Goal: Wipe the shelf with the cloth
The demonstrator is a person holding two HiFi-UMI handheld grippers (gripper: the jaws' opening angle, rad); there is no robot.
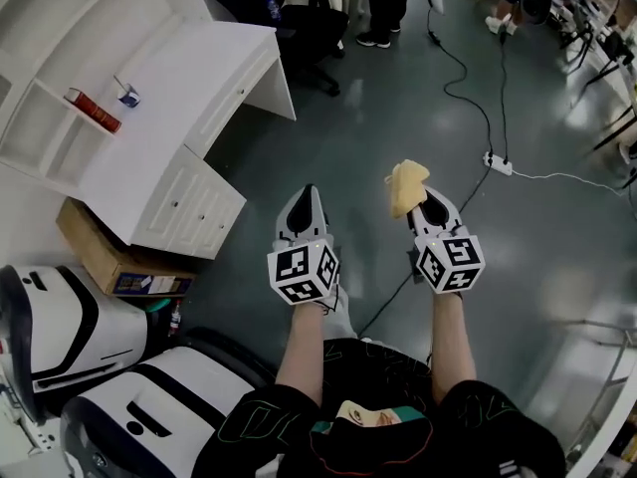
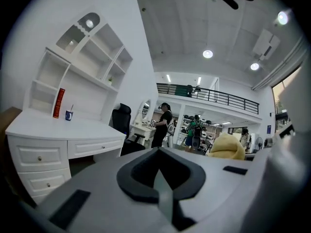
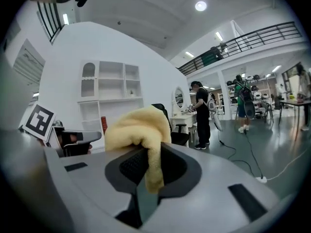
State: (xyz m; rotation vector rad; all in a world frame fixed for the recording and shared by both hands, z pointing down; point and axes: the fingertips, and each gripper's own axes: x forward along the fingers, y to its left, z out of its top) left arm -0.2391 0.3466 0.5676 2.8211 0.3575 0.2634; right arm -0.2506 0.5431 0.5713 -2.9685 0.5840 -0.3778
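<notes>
Grey floor [image 1: 398, 137] spreads beside a white shelf [image 1: 50, 13].

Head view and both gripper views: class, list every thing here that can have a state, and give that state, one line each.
left claw: shut, holding nothing
right claw: shut on the cloth
cloth: bunched up, pinched, held in the air, away from the shelf
desk drawers: closed
red book: standing upright
blue cup: upright on the desk
</notes>
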